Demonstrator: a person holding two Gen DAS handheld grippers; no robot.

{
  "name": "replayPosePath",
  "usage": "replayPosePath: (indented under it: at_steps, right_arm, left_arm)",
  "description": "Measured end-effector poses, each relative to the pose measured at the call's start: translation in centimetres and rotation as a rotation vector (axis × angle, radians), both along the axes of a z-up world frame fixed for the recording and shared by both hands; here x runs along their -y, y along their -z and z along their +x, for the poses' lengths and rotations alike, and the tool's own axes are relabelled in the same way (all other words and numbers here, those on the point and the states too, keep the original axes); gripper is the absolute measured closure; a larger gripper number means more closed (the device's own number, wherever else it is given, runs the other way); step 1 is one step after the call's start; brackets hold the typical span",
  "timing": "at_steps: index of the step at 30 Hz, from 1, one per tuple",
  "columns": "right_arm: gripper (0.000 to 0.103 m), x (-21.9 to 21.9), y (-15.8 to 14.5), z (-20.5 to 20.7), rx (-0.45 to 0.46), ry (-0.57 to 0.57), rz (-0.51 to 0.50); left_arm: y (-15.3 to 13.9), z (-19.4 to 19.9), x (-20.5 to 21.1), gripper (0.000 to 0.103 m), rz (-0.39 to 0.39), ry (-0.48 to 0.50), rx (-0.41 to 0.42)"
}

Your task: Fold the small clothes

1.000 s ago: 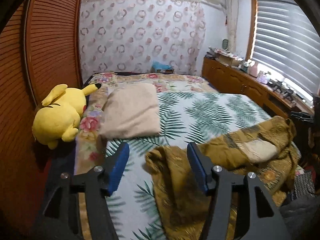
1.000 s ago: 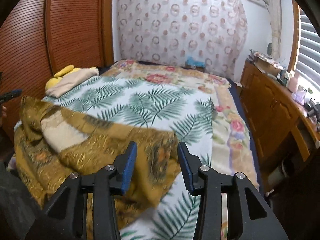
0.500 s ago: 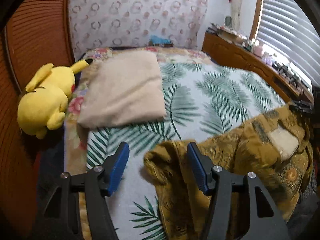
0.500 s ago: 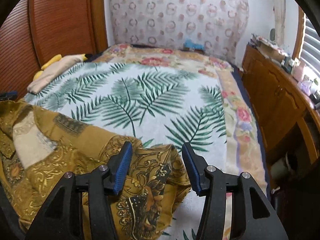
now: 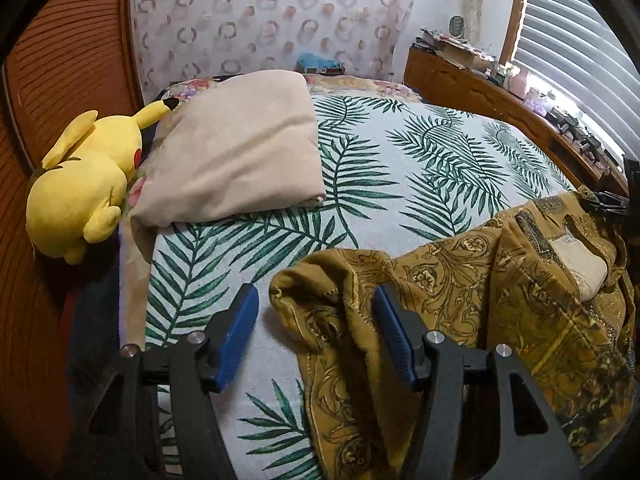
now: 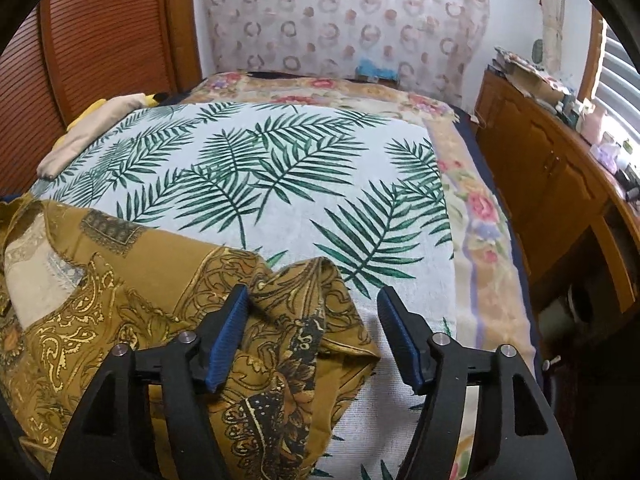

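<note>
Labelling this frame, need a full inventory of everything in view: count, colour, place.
garment: 1, mustard with gold and black pattern, crumpled at near edge of bed
bedspread: 1, white with green palm leaves, covers bed
floral sheet: 1, cream with pink flowers, under bedspread, shows at edges
folded cloth: 1, beige, far left of bed
plush toy: 1, yellow, beside folded cloth at bed's left edge
curtain: 1, white with ring pattern, back wall
cabinet: 1, brown wood, cluttered top, under window
blinds: 1, white, window
left gripper: black, blue pads, open, garment corner between them
right gripper: black, blue pads, just opening, over garment
</note>
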State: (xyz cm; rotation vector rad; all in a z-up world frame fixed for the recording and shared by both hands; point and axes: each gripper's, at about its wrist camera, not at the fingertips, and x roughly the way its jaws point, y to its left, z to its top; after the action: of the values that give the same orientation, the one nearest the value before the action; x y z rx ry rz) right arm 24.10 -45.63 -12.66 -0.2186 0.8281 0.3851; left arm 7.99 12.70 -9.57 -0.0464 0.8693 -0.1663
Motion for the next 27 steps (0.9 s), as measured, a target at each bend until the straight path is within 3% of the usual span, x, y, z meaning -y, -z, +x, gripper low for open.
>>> replayPosePath:
  at_steps: [11, 13, 15, 19, 20, 24, 27]
  right_arm:
    - [0.033, 0.0, 1.0, 0.5, -0.050, -0.029, 0.020]
    - [0.038, 0.1, 1.0, 0.4, -0.050, -0.037, 0.026]
    - [0.051, -0.1, 0.9, 0.2, -0.055, -0.061, 0.041]
    - [0.084, -0.5, 0.8, -0.5, -0.068, -0.126, 0.069]
    - [0.086, -0.6, 0.7, -0.8, -0.067, -0.140, 0.077]
    - [0.092, -0.2, -0.7, -2.8, -0.025, -0.148, 0.122]
    - [0.093, 0.6, -3.4, -5.2, 0.049, -0.142, 0.182]
  left_arm:
    - [0.4, 0.2, 0.0, 0.044, -0.012, -0.002, -0.009]
    - [0.5, 0.2, 0.0, 0.044, -0.017, 0.003, -0.006]
    - [0.5, 0.1, 0.1, 0.055, -0.032, 0.020, -0.001]
    - [0.3, -0.2, 0.6, 0.093, -0.077, 0.057, -0.014]
    - [0.1, -0.5, 0.8, 0.100, -0.079, 0.062, -0.009]
    - [-3.3, -3.0, 1.2, 0.101, -0.143, 0.065, 0.089]
    - [-7.6, -6.1, 1.2, 0.101, -0.200, 0.070, 0.207]
